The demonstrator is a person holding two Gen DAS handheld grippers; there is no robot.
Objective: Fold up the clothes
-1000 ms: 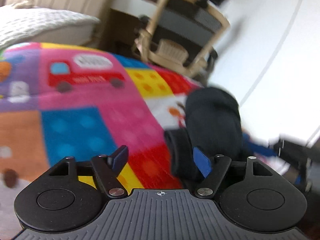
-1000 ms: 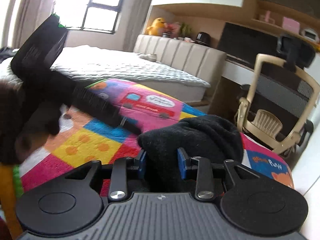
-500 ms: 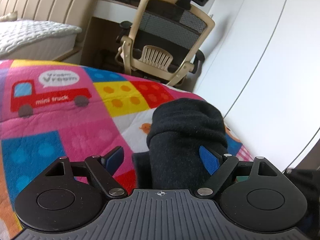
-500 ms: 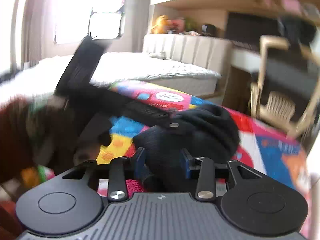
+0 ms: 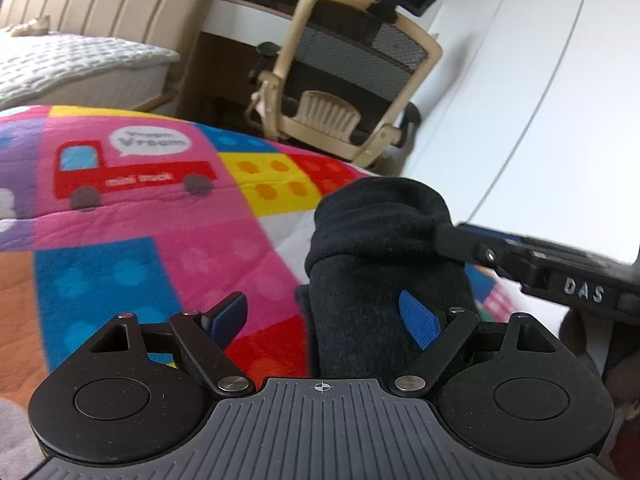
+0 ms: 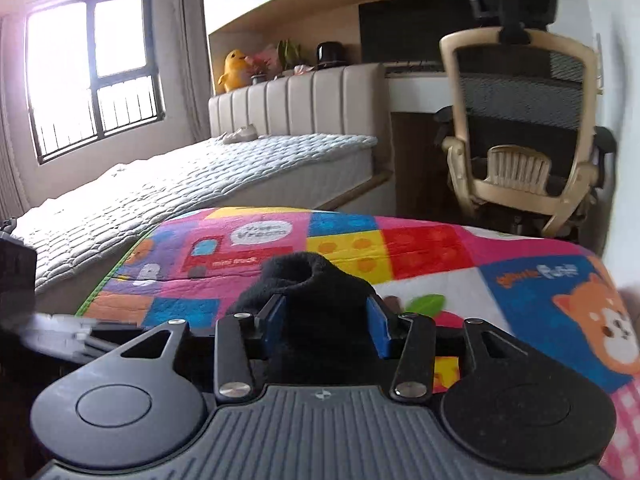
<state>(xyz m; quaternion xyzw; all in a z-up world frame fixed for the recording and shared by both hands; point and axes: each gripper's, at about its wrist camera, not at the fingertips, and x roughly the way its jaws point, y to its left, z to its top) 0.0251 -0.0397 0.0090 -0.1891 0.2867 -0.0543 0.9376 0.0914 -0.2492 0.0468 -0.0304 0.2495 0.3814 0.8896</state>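
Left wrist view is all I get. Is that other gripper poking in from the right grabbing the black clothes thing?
Observer: In the right wrist view, the black garment sits between the right gripper pads, and its jaws are opening.
Operator: Is there a window anywhere?
Observer: Yes, a bright window beyond the bed.
Operator: Any toys?
Observer: A yellow plush toy sits above the headboard.

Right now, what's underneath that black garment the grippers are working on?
The black garment lies on a colourful patchwork blanket with a red truck print. The blanket shows all around it; the patch directly beneath the garment is covered, so nothing there can be seen.
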